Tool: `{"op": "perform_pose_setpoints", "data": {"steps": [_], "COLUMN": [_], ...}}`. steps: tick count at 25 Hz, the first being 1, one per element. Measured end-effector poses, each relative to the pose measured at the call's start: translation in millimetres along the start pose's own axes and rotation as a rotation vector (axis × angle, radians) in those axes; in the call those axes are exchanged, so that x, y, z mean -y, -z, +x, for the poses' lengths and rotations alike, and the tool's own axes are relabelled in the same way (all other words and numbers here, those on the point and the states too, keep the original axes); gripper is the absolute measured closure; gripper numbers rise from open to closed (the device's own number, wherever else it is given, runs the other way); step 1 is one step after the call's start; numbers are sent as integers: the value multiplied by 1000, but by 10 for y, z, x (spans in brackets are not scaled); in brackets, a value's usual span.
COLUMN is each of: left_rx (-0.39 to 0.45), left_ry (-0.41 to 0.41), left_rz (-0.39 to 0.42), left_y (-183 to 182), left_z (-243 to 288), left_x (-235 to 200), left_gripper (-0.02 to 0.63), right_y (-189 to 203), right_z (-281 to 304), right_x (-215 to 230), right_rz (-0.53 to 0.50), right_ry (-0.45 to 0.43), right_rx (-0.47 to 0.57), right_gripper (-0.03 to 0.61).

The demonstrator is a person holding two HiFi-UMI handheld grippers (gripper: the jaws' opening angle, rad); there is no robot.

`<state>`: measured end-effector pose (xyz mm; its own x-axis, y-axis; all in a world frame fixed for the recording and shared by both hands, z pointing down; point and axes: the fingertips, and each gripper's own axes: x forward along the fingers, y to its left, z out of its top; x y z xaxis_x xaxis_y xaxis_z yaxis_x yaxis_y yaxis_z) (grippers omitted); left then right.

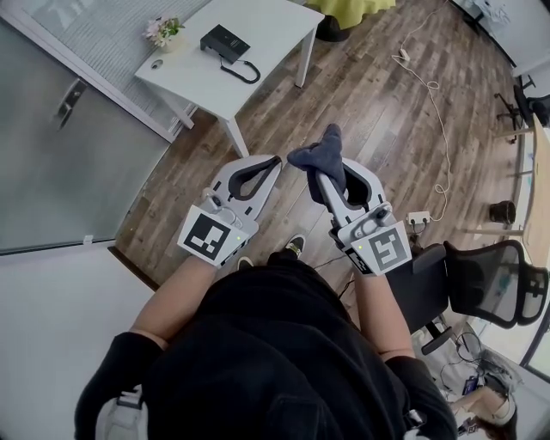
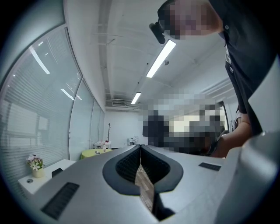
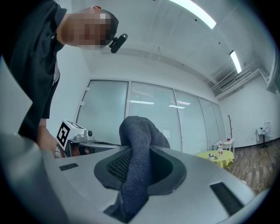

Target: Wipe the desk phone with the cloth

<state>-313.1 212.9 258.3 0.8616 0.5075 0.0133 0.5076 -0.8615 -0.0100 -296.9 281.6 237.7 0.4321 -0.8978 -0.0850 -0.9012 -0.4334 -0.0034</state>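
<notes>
Cloth (image 1: 318, 155) looks soft and floppy — right gripper (image 1: 337, 183) has it pinched in a bunch. Left gripper (image 1: 271, 164) is closed, empty; the far-left desk phone (image 1: 224, 41) might slide.

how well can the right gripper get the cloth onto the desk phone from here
Probably not from here. The right gripper, shut on the cloth, hangs over the floor, while the desk phone sits on the white table well ahead. Nothing stands between them, so stepping closer should do.

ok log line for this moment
left gripper shut, empty | right gripper shut on cloth | desk phone on table, untouched
</notes>
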Motion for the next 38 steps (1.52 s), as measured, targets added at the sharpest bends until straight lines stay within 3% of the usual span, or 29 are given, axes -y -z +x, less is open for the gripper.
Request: {"op": "perform_pose_setpoints", "data": {"steps": [29, 38], "left_rx": [-37, -30], "left_ry": [-36, -35], "left_rz": [34, 30], "left_y": [14, 71], "left_z": [1195, 1317], "left_x": [233, -23], "left_gripper": [603, 603], "right_y": [16, 61], "right_z": [-245, -40], "right_x": [1140, 1314], "right_rz": [32, 33], "right_ry": [-47, -44], "right_rx": [18, 12], "right_gripper": [477, 476]}}
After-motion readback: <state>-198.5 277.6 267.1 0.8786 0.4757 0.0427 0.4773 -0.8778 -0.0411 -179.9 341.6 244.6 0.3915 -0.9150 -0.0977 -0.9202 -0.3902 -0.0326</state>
